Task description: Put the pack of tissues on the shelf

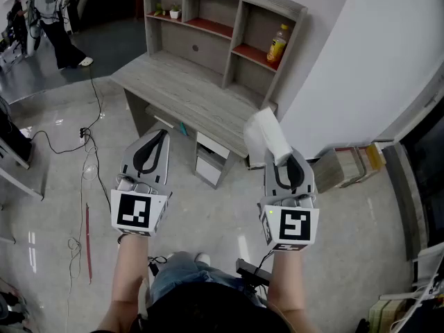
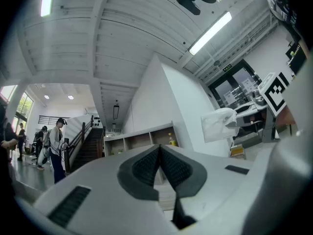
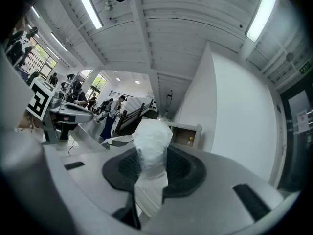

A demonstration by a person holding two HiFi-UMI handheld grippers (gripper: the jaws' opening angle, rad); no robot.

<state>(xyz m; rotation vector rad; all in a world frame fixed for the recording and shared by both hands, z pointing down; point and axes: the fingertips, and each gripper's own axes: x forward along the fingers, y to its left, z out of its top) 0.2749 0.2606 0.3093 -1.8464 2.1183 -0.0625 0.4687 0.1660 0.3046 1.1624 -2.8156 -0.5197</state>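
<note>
My right gripper (image 1: 284,164) is shut on a white pack of tissues (image 1: 266,137), which sticks up and forward out of the jaws; the right gripper view shows the pack (image 3: 151,148) squeezed between the dark pads. My left gripper (image 1: 155,143) is shut with nothing between its jaws, pads touching in the left gripper view (image 2: 160,163), where the tissue pack (image 2: 218,124) shows off to the right. Ahead and below stands the grey desk (image 1: 182,89) with a shelf unit (image 1: 223,21) of open cubbies on top. Both grippers hang in the air in front of the desk.
An orange drink bottle (image 1: 277,44) stands in the right cubby and small potted plants (image 1: 166,10) in the left one. A white wall (image 1: 361,61) rises right of the desk. Cables (image 1: 83,158) trail over the floor at left. People (image 1: 52,19) stand at far left. Books (image 1: 347,166) lie on the floor at right.
</note>
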